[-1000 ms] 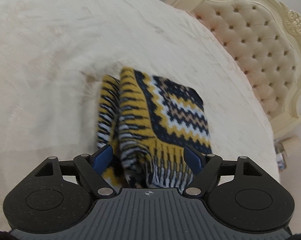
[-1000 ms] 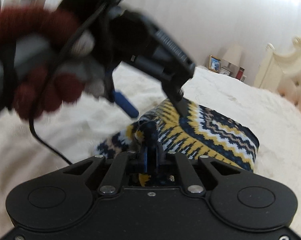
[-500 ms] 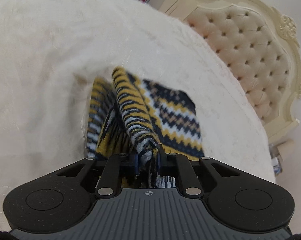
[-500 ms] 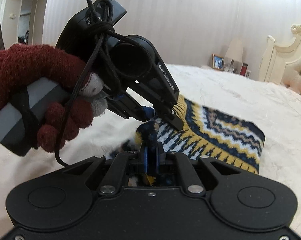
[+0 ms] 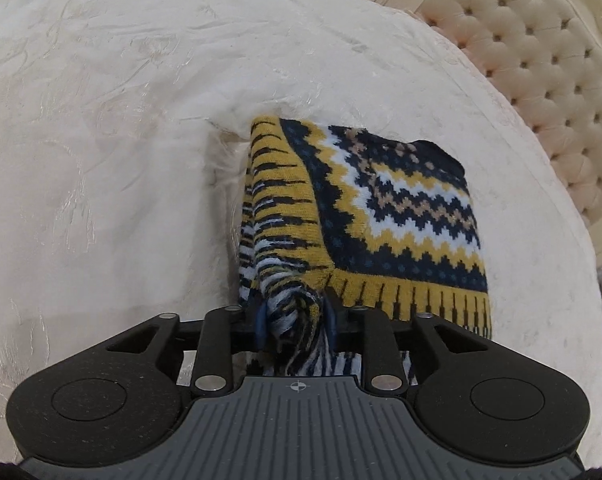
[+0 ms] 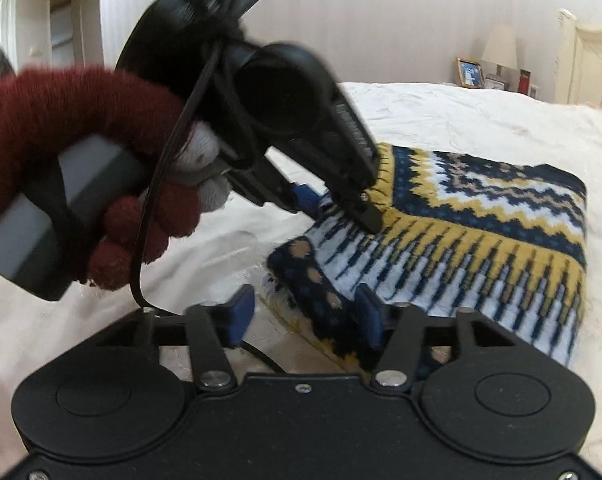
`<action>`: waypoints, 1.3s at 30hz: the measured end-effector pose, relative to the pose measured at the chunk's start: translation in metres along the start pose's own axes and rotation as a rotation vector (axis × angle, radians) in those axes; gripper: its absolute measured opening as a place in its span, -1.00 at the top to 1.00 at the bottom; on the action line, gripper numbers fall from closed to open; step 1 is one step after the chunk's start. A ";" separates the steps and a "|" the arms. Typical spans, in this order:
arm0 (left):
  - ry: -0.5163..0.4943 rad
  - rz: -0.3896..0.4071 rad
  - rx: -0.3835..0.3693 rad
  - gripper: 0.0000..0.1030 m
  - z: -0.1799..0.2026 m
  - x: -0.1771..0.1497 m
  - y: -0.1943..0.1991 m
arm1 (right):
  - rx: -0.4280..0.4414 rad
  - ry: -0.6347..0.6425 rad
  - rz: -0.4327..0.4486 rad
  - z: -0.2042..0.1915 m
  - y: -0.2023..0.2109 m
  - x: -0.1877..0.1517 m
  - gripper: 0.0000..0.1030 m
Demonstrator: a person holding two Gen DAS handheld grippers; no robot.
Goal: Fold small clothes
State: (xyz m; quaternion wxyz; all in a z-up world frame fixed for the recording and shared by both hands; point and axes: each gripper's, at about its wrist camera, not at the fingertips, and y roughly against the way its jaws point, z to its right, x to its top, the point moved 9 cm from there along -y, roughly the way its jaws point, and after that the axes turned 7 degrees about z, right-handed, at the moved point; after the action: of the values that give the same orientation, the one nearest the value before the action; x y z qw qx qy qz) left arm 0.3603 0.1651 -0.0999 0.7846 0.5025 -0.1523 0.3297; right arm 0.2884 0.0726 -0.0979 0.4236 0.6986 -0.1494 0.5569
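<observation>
Two tools on one item: a folded knit garment in yellow, navy and white zigzag pattern (image 5: 385,216), lying on the cream quilted bedspread (image 5: 101,160) of a bed with a tufted cream headboard (image 5: 549,80).

Left tool (image 5: 295,320): jaws narrow and opening, blue pads (image 5: 261,322) on either side of a bunched ridge of the garment's near-left corner, fabric pinched up between them. Right wrist view shows that tool (image 6: 333,204) angled down onto the garment's left edge, held by a hand in a dark red knit glove (image 6: 101,184) with grey fingertips; black cable (image 6: 169,168) loops around it.

Right tool (image 6: 303,316): jaws opening, roughly mid-width. Navy dotted corner fold of the garment sits between the blue pads (image 6: 241,316); left pad is clear of the fabric, right pad is just beside or touching it, cannot tell which. No pinch visible.

Garment lies flat apart from the left-side ridge. Framed photo (image 6: 469,73) and lamp (image 6: 499,46) stand beyond the bed, by the wall.
</observation>
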 end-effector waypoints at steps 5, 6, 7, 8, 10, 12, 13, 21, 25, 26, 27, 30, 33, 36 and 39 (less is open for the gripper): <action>-0.044 0.067 0.048 -0.26 -0.002 0.011 0.010 | -0.048 -0.109 0.062 0.036 0.022 0.006 -0.42; -0.059 0.086 0.057 -0.27 -0.003 0.013 0.012 | -0.062 -0.131 0.079 0.042 0.027 0.009 -0.42; -0.063 0.096 0.061 -0.27 -0.003 0.015 0.014 | -0.079 -0.153 0.098 0.050 0.032 0.011 -0.43; -0.061 0.100 0.061 -0.28 -0.003 0.016 0.014 | -0.094 -0.173 0.115 0.055 0.037 0.014 -0.47; -0.057 0.088 0.060 -0.31 -0.004 0.015 0.012 | -0.122 -0.214 0.133 0.070 0.040 0.020 -0.57; -0.076 0.058 0.078 -0.31 -0.006 0.010 0.005 | -0.155 -0.256 0.146 0.087 0.039 0.025 -0.58; -0.091 0.034 0.093 -0.33 -0.008 0.006 0.001 | -0.168 -0.274 0.155 0.100 0.034 0.030 -0.58; -0.090 0.000 0.098 -0.44 -0.013 -0.002 -0.008 | -0.195 -0.301 0.137 0.152 -0.011 0.055 -0.58; -0.072 -0.004 0.086 -0.48 -0.017 -0.003 -0.007 | -0.203 -0.327 0.052 0.160 -0.039 0.038 -0.63; -0.066 -0.005 0.083 -0.49 -0.016 -0.003 -0.007 | -0.207 -0.341 0.022 0.163 -0.048 0.032 -0.63; -0.059 -0.007 0.078 -0.52 -0.016 -0.003 -0.008 | -0.210 -0.353 0.008 0.165 -0.052 0.027 -0.63; -0.061 -0.012 0.074 -0.56 -0.015 -0.004 -0.010 | -0.208 -0.342 0.015 0.163 -0.054 0.023 -0.70; -0.065 -0.017 0.067 -0.59 -0.013 -0.005 -0.011 | -0.200 -0.323 0.012 0.160 -0.047 0.027 -0.71; -0.050 -0.027 0.048 -0.60 -0.011 -0.006 -0.012 | -0.220 -0.366 0.089 0.170 -0.030 0.035 -0.67; -0.020 -0.034 0.028 -0.62 -0.012 -0.009 -0.014 | -0.274 -0.500 0.151 0.195 -0.016 0.031 -0.70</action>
State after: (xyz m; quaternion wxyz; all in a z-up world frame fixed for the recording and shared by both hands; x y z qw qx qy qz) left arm 0.3618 0.1686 -0.1198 0.7814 0.5192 -0.1470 0.3134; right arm 0.4369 -0.0573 -0.0810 0.4213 0.7375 -0.3745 0.3719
